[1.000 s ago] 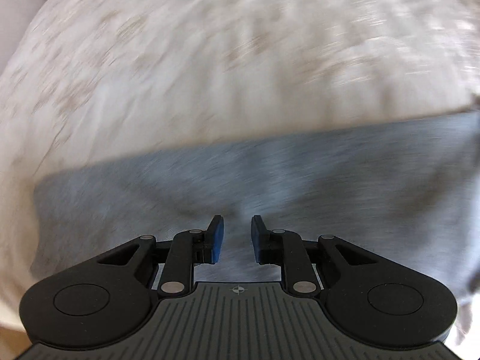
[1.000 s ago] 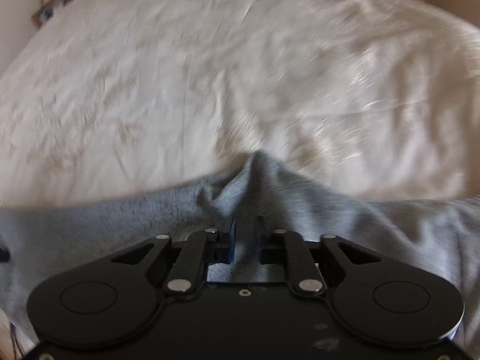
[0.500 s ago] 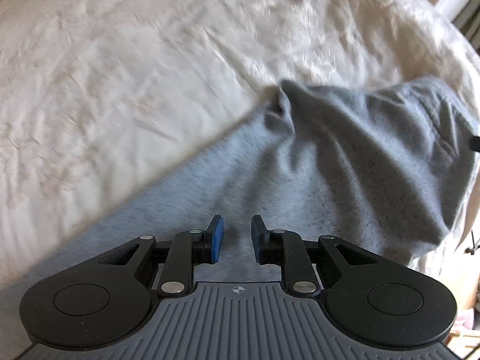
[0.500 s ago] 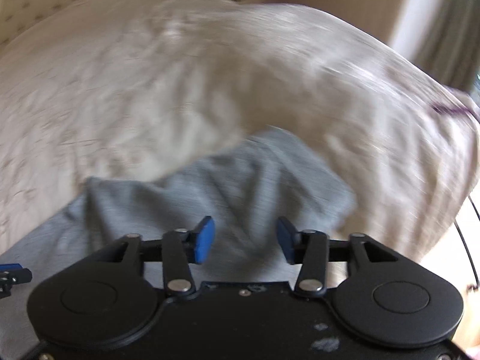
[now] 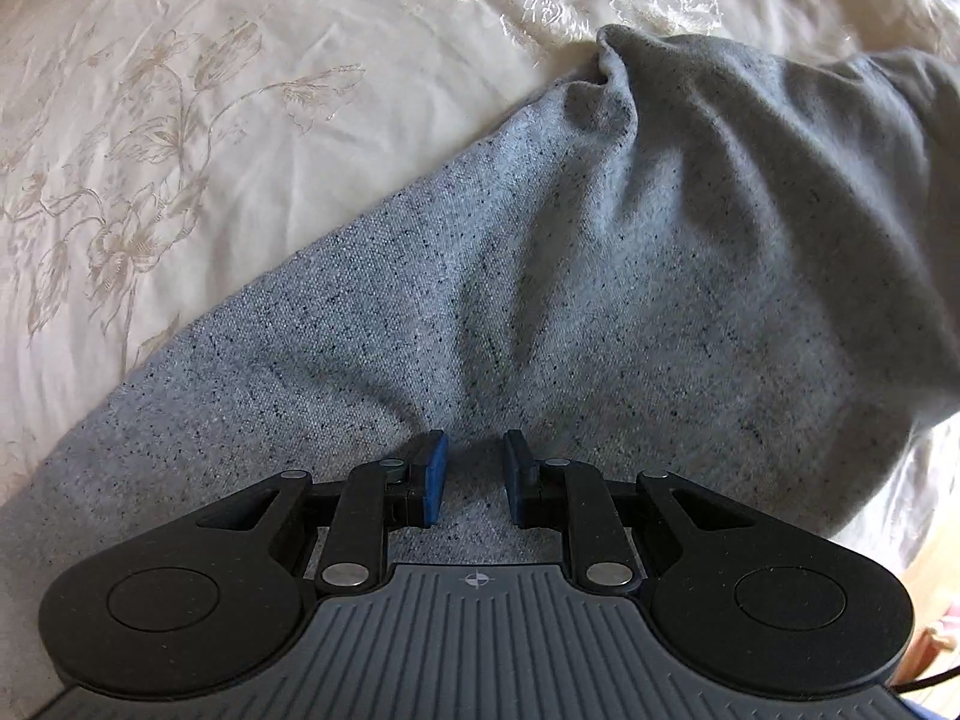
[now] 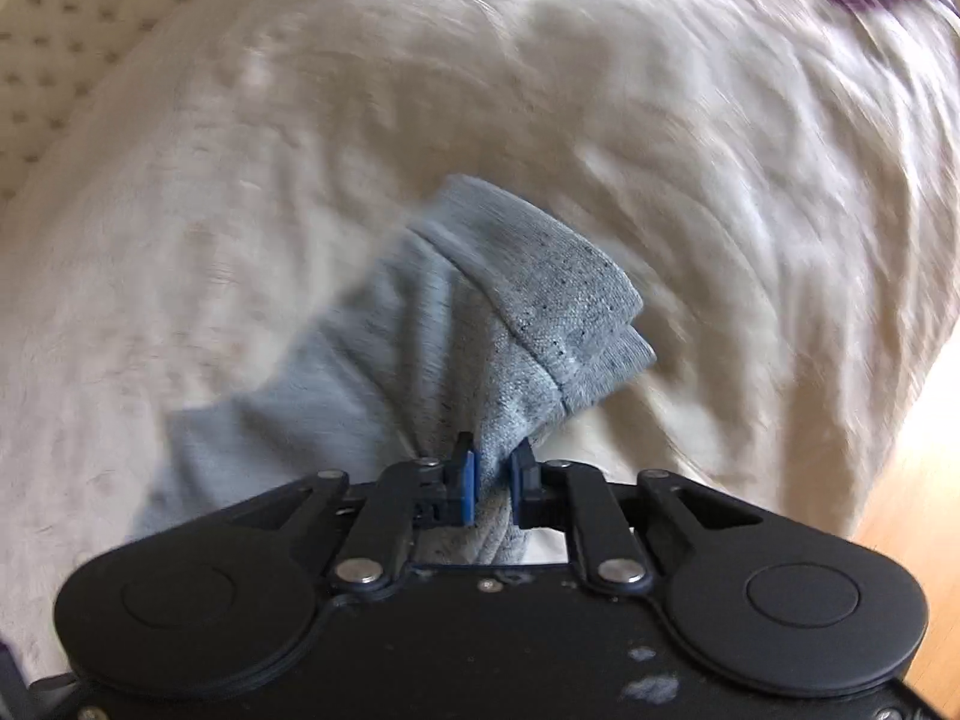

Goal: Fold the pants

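Left gripper (image 5: 474,480): blue pads (image 5: 435,477) are held apart, a gap left between them, nothing pinched. Grey fabric is seen in the gap and beneath the tips; whether the tips touch it cannot be told. From the tips, creases in the pants (image 5: 570,276) fan out toward 12 and 1 o'clock. The grey speckled cloth is spread from 8 o'clock up to 2 o'clock, with a puckered corner raised at about 1 o'clock. The cloth is laid on a cream bedspread (image 5: 180,120) with embroidered flowers, filling the view from 9 to 12 o'clock.

Right gripper (image 6: 492,474): jaws are drawn nearly together and clamped on a bunched fold of the pants (image 6: 480,324). From the pinch, the fabric rises toward 12 o'clock and ends in a doubled ribbed band, hem or waistband not decided, at about 1 o'clock. More grey cloth trails off toward 9 o'clock. The bedspread (image 6: 750,180) is seen behind, blurred. A tufted headboard (image 6: 66,54) is noted at 10 o'clock, and a strip of wooden floor (image 6: 912,468) at 3 o'clock.
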The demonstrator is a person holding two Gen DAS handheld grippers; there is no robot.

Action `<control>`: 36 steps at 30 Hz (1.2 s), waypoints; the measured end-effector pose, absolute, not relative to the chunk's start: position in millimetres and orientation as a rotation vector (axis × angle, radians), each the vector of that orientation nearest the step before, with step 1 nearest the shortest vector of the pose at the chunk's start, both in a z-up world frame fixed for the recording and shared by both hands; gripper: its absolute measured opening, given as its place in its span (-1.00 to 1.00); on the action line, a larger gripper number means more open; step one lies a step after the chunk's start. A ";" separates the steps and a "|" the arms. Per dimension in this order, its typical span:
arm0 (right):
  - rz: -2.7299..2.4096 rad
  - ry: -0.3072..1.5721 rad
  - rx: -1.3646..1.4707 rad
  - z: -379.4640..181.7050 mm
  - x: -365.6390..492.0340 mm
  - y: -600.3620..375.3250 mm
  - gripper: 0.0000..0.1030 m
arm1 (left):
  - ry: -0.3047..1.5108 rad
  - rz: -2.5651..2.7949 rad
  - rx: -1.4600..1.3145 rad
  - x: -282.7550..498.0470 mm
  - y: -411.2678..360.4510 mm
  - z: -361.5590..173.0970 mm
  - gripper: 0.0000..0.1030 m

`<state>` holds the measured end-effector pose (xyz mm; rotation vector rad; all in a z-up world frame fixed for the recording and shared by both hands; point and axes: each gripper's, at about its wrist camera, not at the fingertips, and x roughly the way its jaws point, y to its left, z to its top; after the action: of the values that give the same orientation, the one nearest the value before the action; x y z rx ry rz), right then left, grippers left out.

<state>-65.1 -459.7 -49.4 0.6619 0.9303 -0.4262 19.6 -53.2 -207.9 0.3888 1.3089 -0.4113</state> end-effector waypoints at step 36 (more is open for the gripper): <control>-0.168 1.122 0.231 -88.5 71.7 -534.2 0.18 | 1.402 -0.518 0.296 -6.4 -118.3 -228.4 -0.61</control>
<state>71.7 -534.2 -88.5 0.2313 1.1218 -0.1679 -6.4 -118.3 -228.4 0.2955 1.4022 -0.5178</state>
